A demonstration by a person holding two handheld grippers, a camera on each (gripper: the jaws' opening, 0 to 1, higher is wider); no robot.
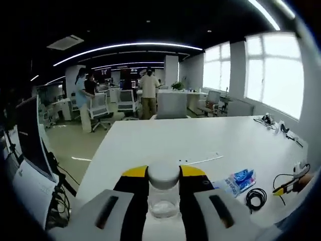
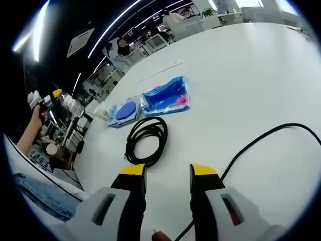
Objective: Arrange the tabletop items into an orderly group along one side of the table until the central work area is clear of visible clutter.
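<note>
Already the left gripper (image 1: 164,176) pinches a clear jar (image 1: 163,193) with a white lid at bottom centre of the left gripper view, the jar upright between the yellow-tipped jaws. The white table (image 1: 165,140) spreads up the frame beyond it. To the lower right lie a blue packet (image 1: 235,182), then a black cable coil (image 1: 256,198), then the other gripper (image 1: 291,185) near the right edge.

Next, in the right gripper view, the right gripper (image 2: 168,171) stands spread with nothing between its jaws, at bottom centre. The cable coil (image 2: 145,140) lies just above the left jaw, close beyond its tip, its long axis running up and slightly right. Further up sit a round blue packet (image 2: 124,112) and a larger blue packet (image 2: 167,96), side by side, touching. A long black cord (image 2: 261,138) curves from lower centre to the right edge.

Judging by this, the right gripper is the nearer one to the coil, and a short reach up and left would meet it.
</note>
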